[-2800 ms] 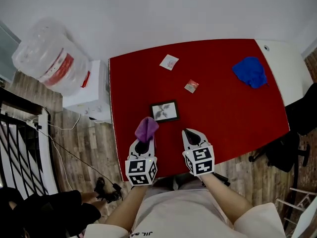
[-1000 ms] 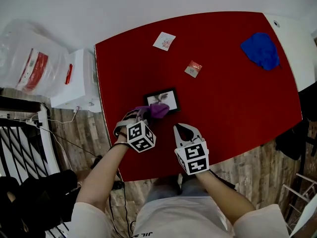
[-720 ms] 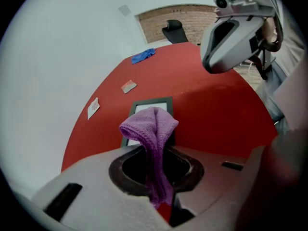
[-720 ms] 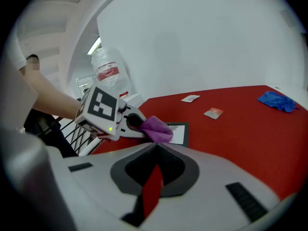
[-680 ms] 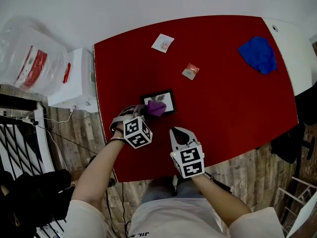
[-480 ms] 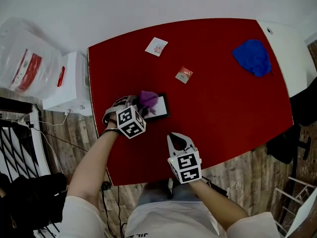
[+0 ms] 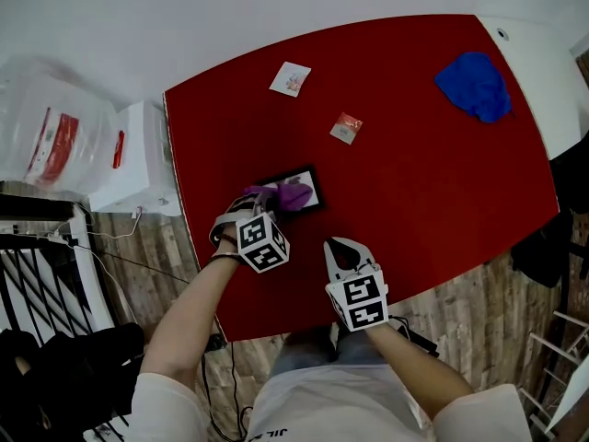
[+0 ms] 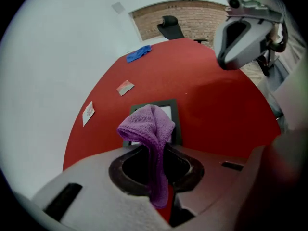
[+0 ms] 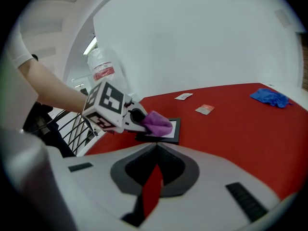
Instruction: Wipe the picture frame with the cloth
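The picture frame, dark-edged with a pale picture inside, lay flat on the red table, towards its left side and not far from the near edge. A purple cloth rested bunched on the frame's face, covering much of the middle and leaving the far edge and right corner bare. The left gripper had its jaws closed on that cloth: in the left gripper view a strip of it ran down between them, pinched tight, while the rest mushroomed out past the tips onto the frame. The person's forearm reached in from the near-left, turned so the marker cube faced up and towards the body. The right gripper was held near the table's front edge, just right of the left one and apart from the frame, its jaws brought together with nothing between them; only a sliver of red table showed through behind the tips. Further out on the table lay a small red packet, beyond it a white card near the far edge, and well away at the far right corner a crumpled blue cloth. Off the table's left side stood a white box with a clear plastic water bottle beside it.
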